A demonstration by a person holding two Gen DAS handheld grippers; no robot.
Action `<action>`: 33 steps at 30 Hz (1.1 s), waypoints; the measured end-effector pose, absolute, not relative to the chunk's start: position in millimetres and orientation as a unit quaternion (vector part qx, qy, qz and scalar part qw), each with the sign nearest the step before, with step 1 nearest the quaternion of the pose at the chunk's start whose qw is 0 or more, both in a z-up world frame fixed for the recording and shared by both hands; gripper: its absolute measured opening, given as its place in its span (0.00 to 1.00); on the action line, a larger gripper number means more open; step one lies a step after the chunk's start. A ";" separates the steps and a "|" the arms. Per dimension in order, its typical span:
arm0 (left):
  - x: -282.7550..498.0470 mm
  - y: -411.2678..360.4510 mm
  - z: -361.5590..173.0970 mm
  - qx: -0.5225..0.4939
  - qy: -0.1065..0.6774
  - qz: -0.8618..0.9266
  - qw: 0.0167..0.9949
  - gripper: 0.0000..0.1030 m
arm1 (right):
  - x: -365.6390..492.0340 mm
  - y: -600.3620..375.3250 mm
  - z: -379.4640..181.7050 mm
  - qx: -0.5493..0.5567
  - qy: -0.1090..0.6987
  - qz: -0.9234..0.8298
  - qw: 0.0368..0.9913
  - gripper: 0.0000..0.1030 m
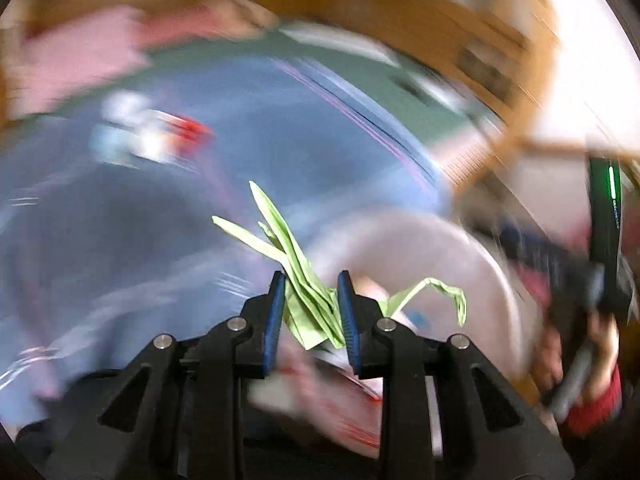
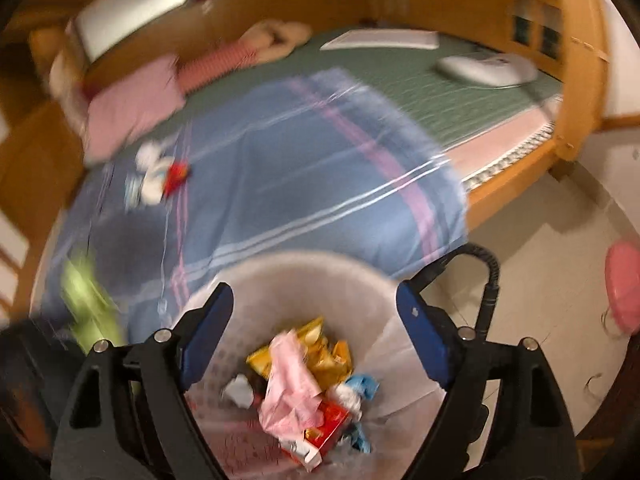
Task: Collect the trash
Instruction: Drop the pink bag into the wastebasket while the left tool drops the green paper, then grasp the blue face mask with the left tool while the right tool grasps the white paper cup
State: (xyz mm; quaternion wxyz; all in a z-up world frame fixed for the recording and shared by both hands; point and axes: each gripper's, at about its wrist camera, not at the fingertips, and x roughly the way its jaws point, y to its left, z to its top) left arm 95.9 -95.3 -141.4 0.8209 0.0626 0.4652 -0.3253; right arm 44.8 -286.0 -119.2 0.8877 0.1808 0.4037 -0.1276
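Note:
My left gripper (image 1: 311,284) is shut on a folded green paper (image 1: 308,304) whose points stick out above and to the right of the blue pads. The view is blurred; the white trash bin (image 1: 460,248) lies just beyond and to the right. My right gripper (image 2: 314,296) stands open over the bin (image 2: 304,260), nothing between its fingers. Inside the bin lie a pink wrapper (image 2: 288,376), a yellow packet (image 2: 320,356) and a red box (image 2: 330,424). The green paper (image 2: 86,296) shows as a blur at the left. White and red scraps (image 2: 160,176) lie on the blue blanket.
The blue striped blanket (image 2: 300,168) covers a wooden-framed bed (image 2: 576,80) with a pink pillow (image 2: 132,100) and a white device (image 2: 484,68). A black hose (image 2: 492,280) and a pink object (image 2: 624,288) are on the pale floor at right.

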 end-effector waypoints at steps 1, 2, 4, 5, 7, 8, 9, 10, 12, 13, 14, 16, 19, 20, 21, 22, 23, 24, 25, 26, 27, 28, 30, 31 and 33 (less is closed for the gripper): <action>92.1 -107.7 -151.9 0.067 0.477 -0.347 0.805 0.27 | 42.4 -292.5 -117.0 0.186 0.398 -0.136 0.888 0.80; 88.8 -121.6 -164.5 0.070 0.495 -0.368 0.784 0.27 | 39.2 -299.4 -114.9 0.191 0.392 -0.148 0.888 0.80; 83.3 -142.1 -184.8 0.083 0.523 -0.394 0.751 0.35 | 34.9 -306.2 -115.7 0.200 0.389 -0.155 0.886 0.80; 80.6 -149.9 -192.4 0.101 0.528 -0.394 0.745 0.41 | 34.5 -309.2 -117.1 0.202 0.390 -0.156 0.885 0.80; 80.0 -151.9 -194.3 0.112 0.525 -0.382 0.752 0.79 | 34.8 -313.8 -120.7 0.207 0.392 -0.158 0.882 0.80; 81.9 -148.7 -191.4 0.106 0.519 -0.379 0.759 0.84 | 35.4 -314.7 -123.3 0.209 0.393 -0.159 0.881 0.80; 85.3 -143.1 -187.2 0.094 0.513 -0.378 0.765 0.84 | 38.1 -316.5 -125.7 0.211 0.396 -0.159 0.879 0.80; 90.4 -135.6 -183.3 0.085 0.509 -0.375 0.770 0.84 | 40.0 -316.2 -127.5 0.213 0.399 -0.157 0.878 0.80; 109.3 -114.0 -172.3 0.069 0.494 -0.350 0.793 0.84 | 44.9 -313.6 -131.9 0.214 0.406 -0.151 0.875 0.80; 114.7 -101.3 -167.6 0.061 0.486 -0.334 0.806 0.84 | 47.0 -311.4 -133.3 0.213 0.408 -0.148 0.875 0.80; 129.5 -79.7 -160.1 0.046 0.474 -0.304 0.825 0.84 | 50.8 -308.0 -134.8 0.209 0.412 -0.143 0.875 0.80; 150.0 -46.2 -151.5 0.027 0.460 -0.256 0.850 0.84 | 60.8 -298.8 -137.5 0.197 0.419 -0.134 0.876 0.80; 186.6 8.0 -145.1 0.008 0.450 -0.158 0.879 0.83 | 74.8 -283.7 -140.3 0.186 0.428 -0.117 0.877 0.80; 198.2 24.1 -145.3 0.003 0.450 -0.133 0.883 0.83 | 79.9 -278.7 -140.8 0.183 0.430 -0.111 0.877 0.80; 212.3 36.1 -146.8 0.002 0.453 -0.115 0.884 0.83 | 83.2 -275.6 -140.8 0.180 0.432 -0.107 0.877 0.80; 224.8 47.3 -149.4 0.002 0.455 -0.099 0.885 0.83 | 87.9 -271.7 -141.0 0.176 0.434 -0.103 0.878 0.80; 233.9 54.7 -151.1 0.001 0.456 -0.090 0.885 0.83 | 94.3 -266.4 -141.2 0.171 0.436 -0.098 0.878 0.80; 247.7 61.6 -154.0 -0.005 0.463 -0.083 0.882 0.83 | 100.5 -261.7 -141.7 0.169 0.438 -0.093 0.878 0.80; 260.2 68.8 -155.4 -0.013 0.467 -0.080 0.880 0.83 | 107.1 -258.3 -141.9 0.168 0.441 -0.088 0.877 0.80; 274.0 75.5 -157.5 -0.018 0.466 -0.073 0.881 0.78 | 115.4 -254.1 -142.4 0.171 0.444 -0.080 0.876 0.80; 289.8 79.6 -160.1 -0.018 0.464 -0.066 0.883 0.74 | 122.8 -249.9 -142.4 0.176 0.446 -0.073 0.875 0.80; 302.6 81.4 -163.0 -0.020 0.465 -0.065 0.883 0.68 | 130.3 -244.5 -142.2 0.181 0.447 -0.064 0.874 0.80; 335.0 86.8 -171.1 -0.038 0.465 -0.077 0.881 0.66 | 140.2 -235.8 -142.4 0.176 0.451 -0.054 0.873 0.80; 350.6 87.6 -175.4 -0.045 0.462 -0.083 0.882 0.66 | 144.8 -231.0 -143.0 0.169 0.454 -0.052 0.873 0.80; 382.1 84.8 -187.2 -0.048 0.458 -0.089 0.883 0.66 | 155.5 -221.9 -146.6 0.155 0.462 -0.053 0.872 0.80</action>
